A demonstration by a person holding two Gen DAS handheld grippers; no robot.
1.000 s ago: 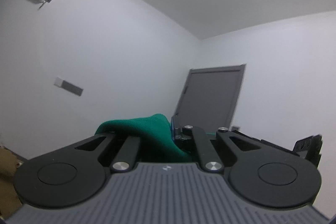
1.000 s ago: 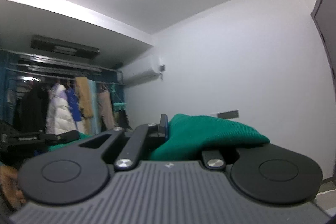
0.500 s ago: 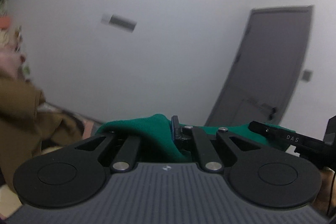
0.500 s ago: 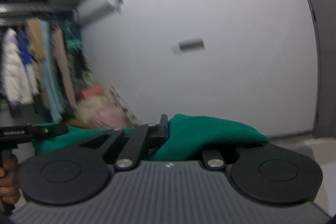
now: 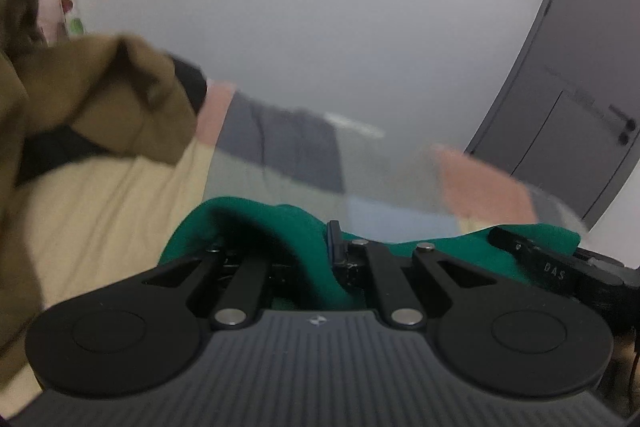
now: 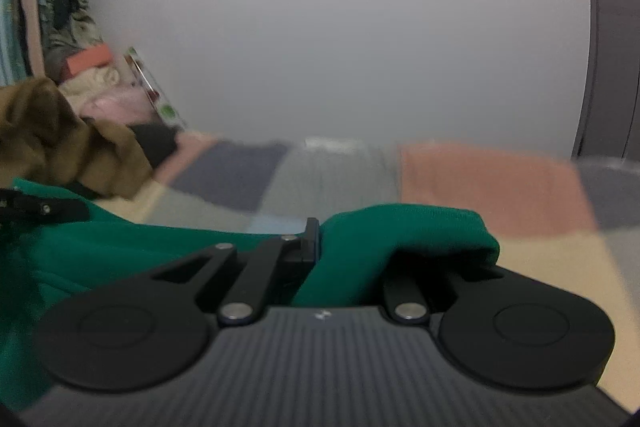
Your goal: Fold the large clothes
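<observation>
Between the left tongs [image 5: 326, 259] a bunched fold of green knit [image 5: 296, 231] is pinched tight, and the right tongs [image 6: 320, 247] are likewise clamped on another bunch of the same garment [image 6: 404, 231]. From the left view the cloth runs off to the right, toward the other tongs, whose black arm shows at that edge; from the right view it spreads left in a broad slack sheet. So its long axis lies across, from one hand to the other, with each hand at its own end and neither nearer the middle.

The knit is soft, thick and finely ribbed, a matte deep green that mounds over the black linkages instead of creasing sharply (it should drape heavily and sag between the two grips).

Beyond and below lies a bed [image 6: 488, 183] covered in a patchwork of pale yellow, grey, salmon and blue squares, blurred. My guess is that the next move is to lay the stretched edge flat there, and it depends on keeping that span taut and level. A brown coat [image 5: 120, 95] is heaped at the bed's left. A grey door [image 5: 580, 99] stands to the right, against a plain white wall.
</observation>
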